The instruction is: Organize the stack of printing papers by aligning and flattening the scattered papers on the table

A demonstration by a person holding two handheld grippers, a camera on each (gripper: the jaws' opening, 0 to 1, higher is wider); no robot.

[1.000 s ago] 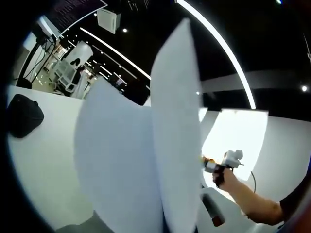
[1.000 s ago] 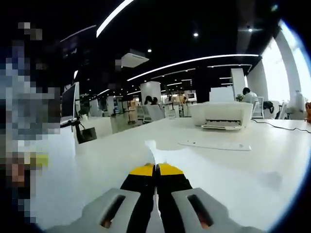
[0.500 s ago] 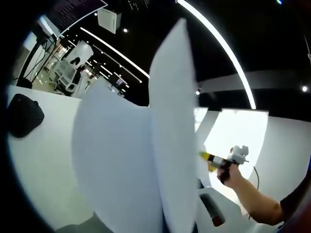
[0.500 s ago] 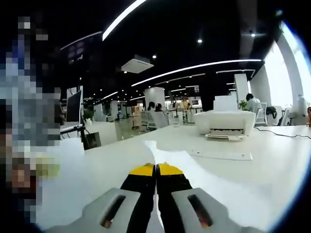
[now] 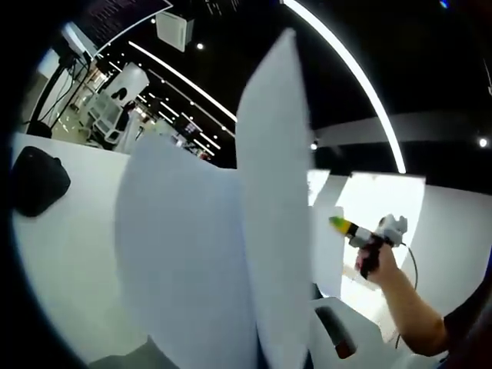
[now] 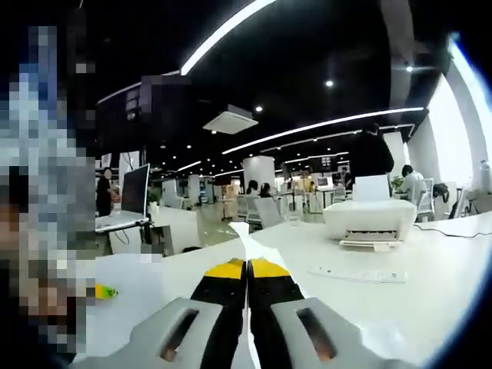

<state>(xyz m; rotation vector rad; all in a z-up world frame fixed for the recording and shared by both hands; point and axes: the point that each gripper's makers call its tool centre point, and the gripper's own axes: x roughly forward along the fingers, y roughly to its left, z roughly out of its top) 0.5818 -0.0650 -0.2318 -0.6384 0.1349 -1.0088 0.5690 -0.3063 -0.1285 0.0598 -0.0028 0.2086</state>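
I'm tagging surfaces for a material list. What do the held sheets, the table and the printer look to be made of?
Sheets: paper, matte white; they are thin and bow in a curve while held upright. Table: smooth white top, probably laminate, with a faint sheen. Printer: white moulded plastic by its rounded casing, though it is small and far off.

The papers (image 5: 231,254) are plain white with a faint blue-grey cast where shaded, and the table (image 5: 69,254) under them is white too, with a black bag (image 5: 34,182) near its far edge. The right gripper (image 6: 247,269) has black jaws tipped yellow on pale grey bodies with orange-red slots. The printer (image 6: 373,221) is white.
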